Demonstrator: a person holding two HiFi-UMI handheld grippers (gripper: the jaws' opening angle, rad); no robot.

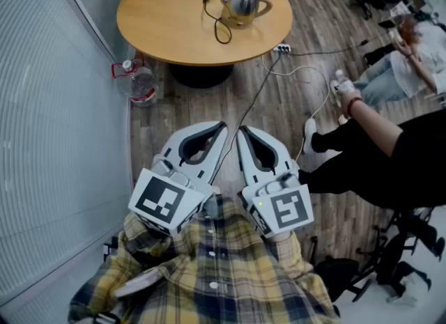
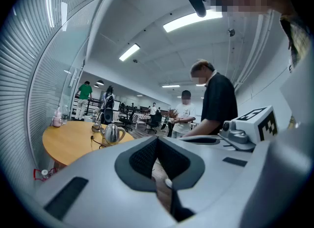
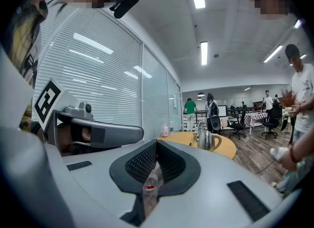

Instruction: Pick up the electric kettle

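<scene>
Kettle: the electric kettle point(image 1: 244, 1) stands upright on the far right part of the round table point(image 1: 160, 30), well apart from both grippers, with its handle point(image 1: 265, 5) turned to the right
Cord: a black cord point(image 1: 221, 31) loops over the tabletop just beside the kettle
Left gripper: the left gripper point(image 1: 223, 127) is held close to the body and roughly level, its jaws together with nothing between them
Right gripper: the right gripper point(image 1: 241, 132) is just beside the left one, its jaws pressed fully together and empty
Step in hand: the approach, by my reading; the kettle is not yet within reach
Doing it well: walk up to the table, spread one gripper's jaws wide before arriving, come in level at the handle from the right side, and close only once the handle sits deep between the pads
Watch for: the cord may drag if it is attached; lift straight up and slowly; keep clear of the water bottle point(image 1: 141, 82) on the floor by the table base
</scene>
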